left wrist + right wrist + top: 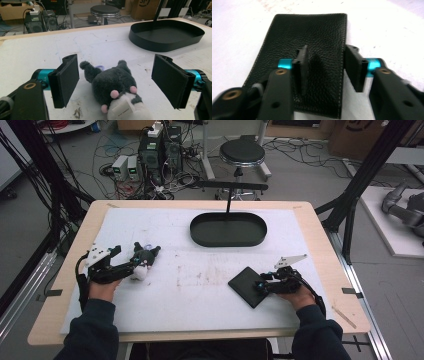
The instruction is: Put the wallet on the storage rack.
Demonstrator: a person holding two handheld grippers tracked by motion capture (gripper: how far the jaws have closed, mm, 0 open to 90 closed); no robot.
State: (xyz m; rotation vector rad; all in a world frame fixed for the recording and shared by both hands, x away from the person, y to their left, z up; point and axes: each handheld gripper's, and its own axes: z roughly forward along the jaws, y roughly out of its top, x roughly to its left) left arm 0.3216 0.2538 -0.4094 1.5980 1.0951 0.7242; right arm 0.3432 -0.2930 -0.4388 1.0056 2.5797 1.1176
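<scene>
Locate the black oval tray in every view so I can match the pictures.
High view: black oval tray at upper centre of the white mat, beyond both grippers.
Left gripper view: upper right, past the plush toy lying between the open jaws.
Right gripper view: not in it.
Shared landmark: the round black stool behind the table.

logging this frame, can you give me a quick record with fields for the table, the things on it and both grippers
table: wooden top with a white mat
plush toy: lying on the mat at left, between the open jaws of the left gripper
wallet: black leather, flat on the mat at right
right gripper: open, one jaw over the wallet, the other past its edge
tray: black, oval, nothing in it, far middle of the mat
</scene>
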